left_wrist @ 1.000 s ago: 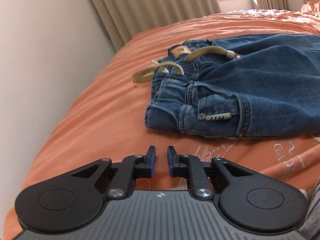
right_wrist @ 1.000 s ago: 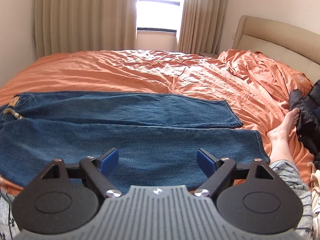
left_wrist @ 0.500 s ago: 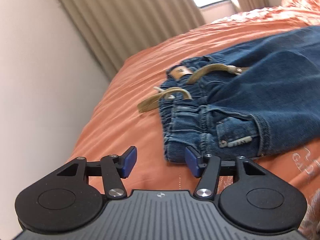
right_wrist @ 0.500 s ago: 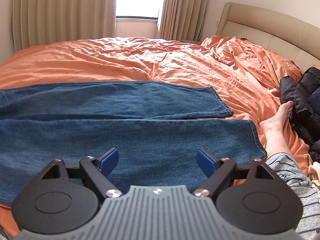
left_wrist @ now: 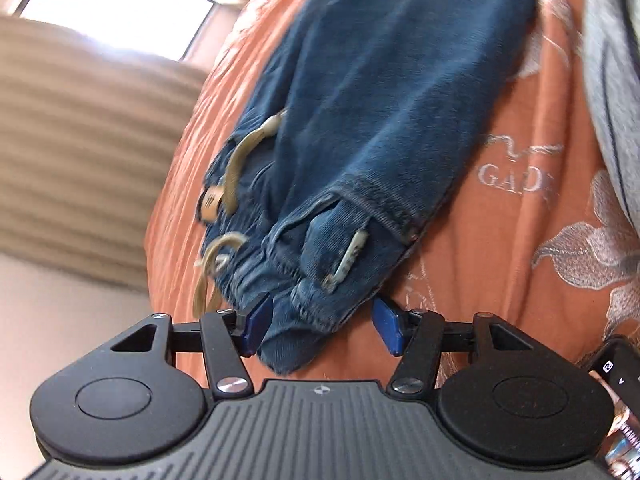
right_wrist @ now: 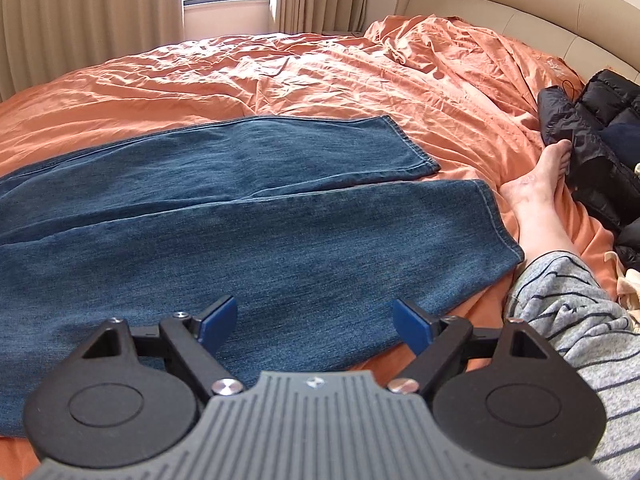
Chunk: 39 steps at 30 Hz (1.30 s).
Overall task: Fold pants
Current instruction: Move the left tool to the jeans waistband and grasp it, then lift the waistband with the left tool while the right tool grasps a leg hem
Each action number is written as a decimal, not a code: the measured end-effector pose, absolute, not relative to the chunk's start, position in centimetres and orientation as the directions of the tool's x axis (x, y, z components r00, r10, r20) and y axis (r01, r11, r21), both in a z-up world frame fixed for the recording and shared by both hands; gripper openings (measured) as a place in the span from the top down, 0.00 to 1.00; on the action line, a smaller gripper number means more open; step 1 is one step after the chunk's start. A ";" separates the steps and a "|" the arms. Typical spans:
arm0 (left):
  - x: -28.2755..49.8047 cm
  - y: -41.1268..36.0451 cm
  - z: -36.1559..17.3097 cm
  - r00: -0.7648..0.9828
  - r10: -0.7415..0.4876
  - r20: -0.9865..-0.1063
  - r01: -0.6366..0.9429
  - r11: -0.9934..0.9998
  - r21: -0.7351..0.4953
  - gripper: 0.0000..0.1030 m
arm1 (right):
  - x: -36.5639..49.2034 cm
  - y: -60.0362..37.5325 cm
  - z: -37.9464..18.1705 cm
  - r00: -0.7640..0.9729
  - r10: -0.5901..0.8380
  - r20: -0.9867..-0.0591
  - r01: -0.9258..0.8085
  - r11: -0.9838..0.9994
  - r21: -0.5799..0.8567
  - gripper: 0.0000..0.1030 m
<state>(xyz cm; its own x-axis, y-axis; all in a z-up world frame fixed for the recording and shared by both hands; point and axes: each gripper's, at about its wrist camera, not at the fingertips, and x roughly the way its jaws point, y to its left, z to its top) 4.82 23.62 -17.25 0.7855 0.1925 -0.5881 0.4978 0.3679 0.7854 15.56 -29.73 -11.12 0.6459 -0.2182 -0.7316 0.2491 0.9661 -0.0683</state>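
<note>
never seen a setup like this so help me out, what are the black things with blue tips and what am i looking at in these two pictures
Each black thing is a hand-held gripper: a two-finger clamp that a person carries, one per hand, with a camera looking forward along its fingers. There is no robot arm.

One picture comes from the left hand-held gripper. It is open, and its blue pads sit on either side of the waistband corner of the jeans, not yet closed on it.

The other picture comes from the right hand-held gripper, also open, holding nothing, above the near trouser leg.

The jeans lie spread flat on a bed with an orange sheet. To the right are the person's bare foot and a black jacket.
</note>
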 end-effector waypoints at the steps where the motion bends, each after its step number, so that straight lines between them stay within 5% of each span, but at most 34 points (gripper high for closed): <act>1: 5.1 23.4 -17.6 0.783 0.195 -0.590 0.510 0.341 0.790 0.35 | 15.6 -30.3 -11.1 0.642 -0.212 -0.737 0.248 0.967 -0.061 0.21; 3: 5.6 23.1 -18.0 0.765 0.202 -0.612 0.539 0.320 0.779 0.46 | 15.8 -31.7 -10.8 0.641 -0.184 -0.746 0.228 0.973 -0.044 0.24; 6: 6.2 23.0 -17.5 0.724 0.224 -0.653 0.570 0.339 0.748 0.66 | 16.0 -33.7 -10.3 0.619 -0.164 -0.768 0.184 0.981 -0.060 0.54; 12: 9.0 23.5 -12.0 0.716 0.218 -0.663 0.448 0.585 0.676 0.85 | 15.7 -37.7 -10.0 0.608 -0.160 -0.778 0.013 0.981 -0.192 0.60; 19: 13.1 22.3 -7.0 0.716 0.294 -0.633 0.203 0.780 0.592 0.87 | 15.9 -42.0 -11.4 0.530 -0.126 -0.839 -0.247 0.923 -0.295 0.70; 26: 14.7 22.0 -6.3 0.629 0.391 -0.672 0.060 0.837 0.544 0.88 | 15.1 -43.6 -14.6 0.588 -0.234 -0.774 -0.474 0.675 -0.565 0.72; 39: 17.0 22.0 -6.3 0.527 0.473 -0.707 -0.094 0.858 0.504 0.88 | 15.2 -43.6 -19.4 0.717 -0.225 -0.660 -0.582 0.328 -0.744 0.74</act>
<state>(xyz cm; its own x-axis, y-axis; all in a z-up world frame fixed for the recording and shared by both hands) 16.95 21.96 -6.34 0.5268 0.4725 -0.7065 -0.0939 0.8585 0.5042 15.18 -43.57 -19.38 0.7169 -0.2249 -0.6599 -0.5819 0.3281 -0.7441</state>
